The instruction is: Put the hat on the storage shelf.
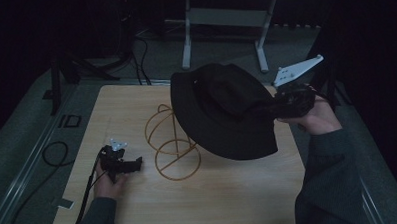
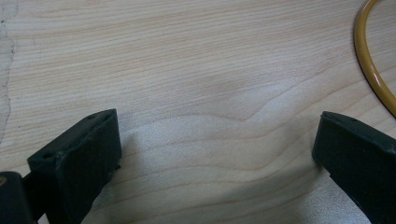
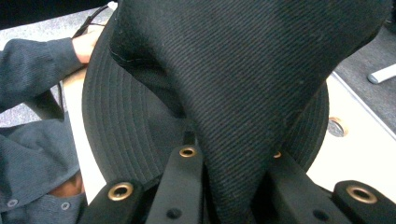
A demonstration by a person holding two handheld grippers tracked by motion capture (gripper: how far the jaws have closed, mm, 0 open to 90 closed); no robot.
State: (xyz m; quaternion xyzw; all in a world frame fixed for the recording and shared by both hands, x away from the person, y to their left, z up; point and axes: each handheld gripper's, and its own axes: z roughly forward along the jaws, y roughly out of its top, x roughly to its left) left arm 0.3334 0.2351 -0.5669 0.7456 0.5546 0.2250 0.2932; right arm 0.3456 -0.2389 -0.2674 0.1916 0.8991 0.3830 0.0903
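Above the tabletop, at about two o'clock from the single gold wire stand, we hold the one black hat aloft. Our right gripper pinches its crown fabric; our left gripper rests spread and empty at eight o'clock. We judge the hat light, soft and floppy; the crown gives the surest hold.

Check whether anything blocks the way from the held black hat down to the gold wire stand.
Nothing visible does. The right gripper is shut on the crown of the black hat, which hangs above and just right of the gold wire stand. The left gripper rests open on the table, left of the stand's base ring, clear of that path.
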